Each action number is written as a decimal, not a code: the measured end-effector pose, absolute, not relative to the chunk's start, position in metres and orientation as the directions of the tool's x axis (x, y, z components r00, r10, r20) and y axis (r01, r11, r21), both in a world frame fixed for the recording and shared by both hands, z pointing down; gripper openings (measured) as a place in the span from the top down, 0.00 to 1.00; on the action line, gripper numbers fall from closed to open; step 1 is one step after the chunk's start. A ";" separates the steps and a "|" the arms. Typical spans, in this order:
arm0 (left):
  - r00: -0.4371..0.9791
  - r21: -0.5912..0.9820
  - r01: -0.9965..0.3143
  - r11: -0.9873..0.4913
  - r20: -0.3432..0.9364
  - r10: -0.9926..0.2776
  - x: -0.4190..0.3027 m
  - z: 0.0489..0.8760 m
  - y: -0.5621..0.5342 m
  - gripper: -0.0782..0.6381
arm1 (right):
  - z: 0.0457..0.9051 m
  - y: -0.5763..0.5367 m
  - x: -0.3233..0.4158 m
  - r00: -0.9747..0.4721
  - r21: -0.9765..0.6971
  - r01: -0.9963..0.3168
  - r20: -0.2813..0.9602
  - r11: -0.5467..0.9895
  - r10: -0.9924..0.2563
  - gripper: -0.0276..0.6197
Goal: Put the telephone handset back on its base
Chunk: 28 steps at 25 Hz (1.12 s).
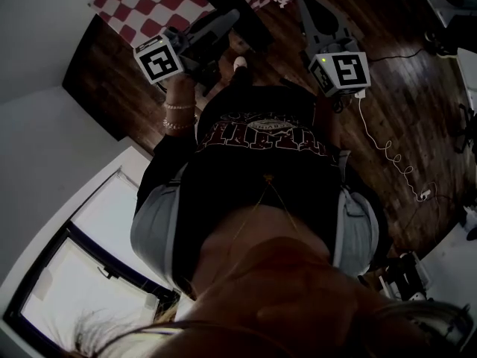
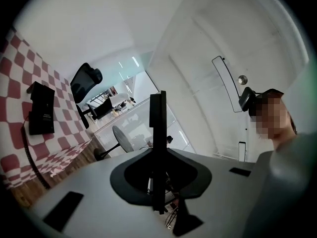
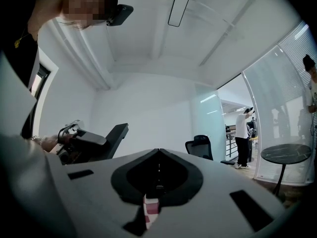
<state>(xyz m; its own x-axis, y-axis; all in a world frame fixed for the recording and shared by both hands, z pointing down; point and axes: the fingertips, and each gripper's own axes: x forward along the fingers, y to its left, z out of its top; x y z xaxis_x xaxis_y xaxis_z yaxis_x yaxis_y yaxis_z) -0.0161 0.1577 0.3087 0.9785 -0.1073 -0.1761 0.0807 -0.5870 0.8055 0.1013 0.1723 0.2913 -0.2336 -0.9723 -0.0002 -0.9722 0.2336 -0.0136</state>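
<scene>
The black telephone (image 2: 41, 108) lies on a red-and-white checked cloth (image 2: 20, 148), far left in the left gripper view, with its cord (image 2: 28, 155) trailing down. I cannot tell handset from base there. My left gripper (image 2: 157, 97) points away from it into the room; its jaws show as one thin dark bar with nothing between them. In the head view it (image 1: 223, 19) is held up in front of the person's chest, near the cloth (image 1: 149, 2). My right gripper (image 3: 158, 155) also has its jaws together and empty, and in the head view it (image 1: 305, 4) is over the wooden floor.
A white cable (image 1: 391, 159) snakes across the dark wooden floor (image 1: 417, 103). A black office chair (image 2: 85, 81) stands beyond the checked table. A round dark table (image 3: 286, 153) and a standing person (image 3: 243, 133) are at the right. A window (image 1: 82, 289) is at lower left.
</scene>
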 end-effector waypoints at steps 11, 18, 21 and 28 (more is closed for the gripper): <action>0.980 0.822 0.106 -0.560 -0.181 -0.080 -0.017 0.314 0.106 0.78 | 0.297 0.110 0.092 -0.233 -0.003 -0.973 0.048 0.233 -0.971 0.93; 0.979 0.814 0.115 -0.569 -0.190 -0.075 -0.023 0.310 0.095 0.78 | 0.292 0.098 0.081 -0.248 0.025 -0.968 0.026 0.249 -0.968 0.93; 0.981 0.817 0.111 -0.566 -0.182 -0.071 -0.023 0.311 0.095 0.78 | 0.291 0.098 0.081 -0.243 0.024 -0.970 0.018 0.243 -0.970 0.93; 0.979 0.816 0.112 -0.567 -0.190 -0.079 -0.021 0.314 0.099 0.78 | 0.296 0.104 0.081 -0.252 0.014 -0.967 0.024 0.253 -0.967 0.93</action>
<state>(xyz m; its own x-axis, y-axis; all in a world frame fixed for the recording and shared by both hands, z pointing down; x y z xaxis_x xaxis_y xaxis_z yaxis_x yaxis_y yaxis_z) -0.0208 0.0995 0.3137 0.9787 -0.0788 -0.1897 0.1125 -0.5673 0.8158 0.0812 0.1041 0.2958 -0.2522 -0.9674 0.0238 -0.9675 0.2526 0.0142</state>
